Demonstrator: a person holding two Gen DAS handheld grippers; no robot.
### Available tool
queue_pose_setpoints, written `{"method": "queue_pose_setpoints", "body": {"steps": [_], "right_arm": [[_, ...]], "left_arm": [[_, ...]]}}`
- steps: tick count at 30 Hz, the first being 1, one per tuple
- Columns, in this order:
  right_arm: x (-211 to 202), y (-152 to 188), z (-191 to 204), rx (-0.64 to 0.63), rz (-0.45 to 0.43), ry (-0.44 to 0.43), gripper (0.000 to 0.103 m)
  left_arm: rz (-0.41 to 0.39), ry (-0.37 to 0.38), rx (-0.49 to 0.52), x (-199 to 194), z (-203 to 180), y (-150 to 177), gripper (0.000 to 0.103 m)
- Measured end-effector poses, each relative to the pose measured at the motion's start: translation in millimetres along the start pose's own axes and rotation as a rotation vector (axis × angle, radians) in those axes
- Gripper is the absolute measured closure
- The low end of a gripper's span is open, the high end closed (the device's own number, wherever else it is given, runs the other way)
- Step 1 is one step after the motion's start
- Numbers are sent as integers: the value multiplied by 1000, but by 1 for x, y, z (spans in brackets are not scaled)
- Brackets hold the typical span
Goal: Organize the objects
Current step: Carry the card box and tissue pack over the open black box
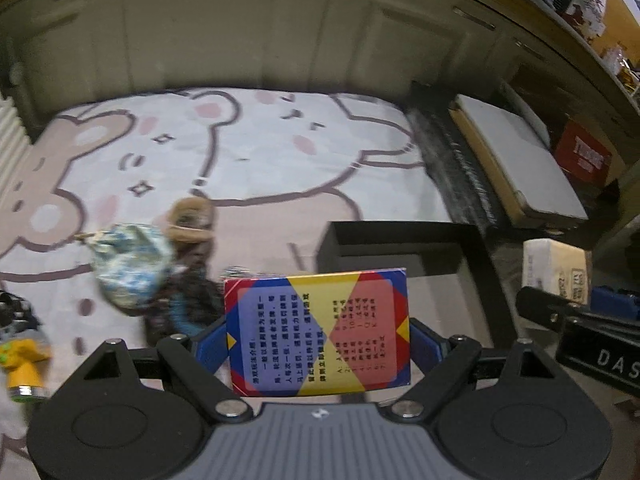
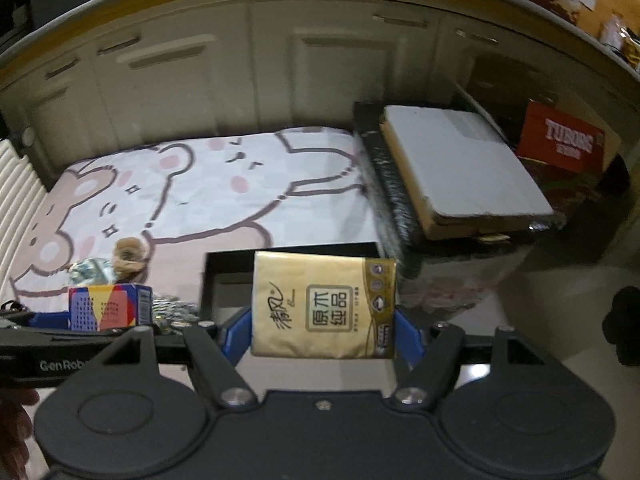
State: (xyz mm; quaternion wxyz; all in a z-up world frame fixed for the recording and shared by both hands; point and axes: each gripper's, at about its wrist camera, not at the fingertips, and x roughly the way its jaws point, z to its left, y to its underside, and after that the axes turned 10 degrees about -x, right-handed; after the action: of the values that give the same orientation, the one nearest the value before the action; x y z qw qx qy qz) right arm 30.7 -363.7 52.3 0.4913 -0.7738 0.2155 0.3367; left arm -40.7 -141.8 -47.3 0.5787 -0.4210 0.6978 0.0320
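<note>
My left gripper is shut on a card box printed in blue, red and yellow, held upright between its blue pads. The same card box shows at the left of the right wrist view. My right gripper is shut on a gold tissue pack. Just beyond both held things lies an open black box, also seen in the left wrist view as the black box. The tissue pack appears at the right of the left wrist view.
A bear-patterned rug covers the floor. On it lie a blue-white crumpled bag, a brown furry toy and a yellow toy. A flat white carton on a black case and a red carton stand right, cabinets behind.
</note>
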Motion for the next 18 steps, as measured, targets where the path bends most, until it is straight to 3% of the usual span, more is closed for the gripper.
{"method": "queue_pose_setpoints", "body": {"steps": [10,18], "right_arm": [[22,7,-40,90,34,28,30],[38,9,-58,157,83,69,30]], "left_arm": [[104,81,-8,42,-47,9,14],[169,31,-27,71,-65,16,14]]}}
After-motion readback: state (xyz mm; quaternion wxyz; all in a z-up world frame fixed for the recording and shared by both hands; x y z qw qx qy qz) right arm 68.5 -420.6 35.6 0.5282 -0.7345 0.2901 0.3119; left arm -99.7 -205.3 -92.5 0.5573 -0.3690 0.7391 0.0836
